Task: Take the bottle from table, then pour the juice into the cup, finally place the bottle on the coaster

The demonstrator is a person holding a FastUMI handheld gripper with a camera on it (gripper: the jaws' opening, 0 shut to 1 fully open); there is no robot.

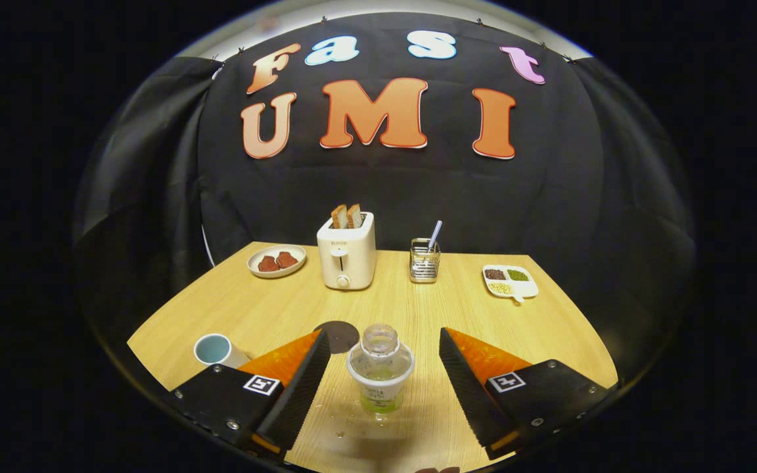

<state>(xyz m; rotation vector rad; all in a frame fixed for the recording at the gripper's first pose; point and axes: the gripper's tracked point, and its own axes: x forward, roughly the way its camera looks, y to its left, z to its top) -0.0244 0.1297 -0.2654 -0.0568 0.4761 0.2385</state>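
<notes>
- Gripper view: the bottle [380, 370] stands upright on the table [418, 309] right between your two fingers — clear plastic, no cap on its neck, a little green juice at the bottom.
- Your gripper [382, 345] is spread wide; neither finger touches the bottle, and there is a gap on each side of it.
- A few drops of liquid lie on the wood just beside the bottle's base, towards your left finger.
- The coaster [339, 335], a dark round disc, lies flat just beyond the tip of your left finger, partly hidden by it, a bit ahead and left of the bottle.
- The cup [215, 350] — pale, with a light blue inside — sits outside your left finger, close against its outer side.
- Further ahead, well beyond the fingers: a white toaster [347, 253] with two slices of bread [347, 216] standing in its slots.
- Left of the toaster, a plate [276, 261] with two reddish-brown pieces on it.
- Right of the toaster, a metal rack [424, 263] with a striped straw poking up.
- Furthest right, a white divided dish [510, 281] holding dark, green and pale grains in separate compartments.
</notes>
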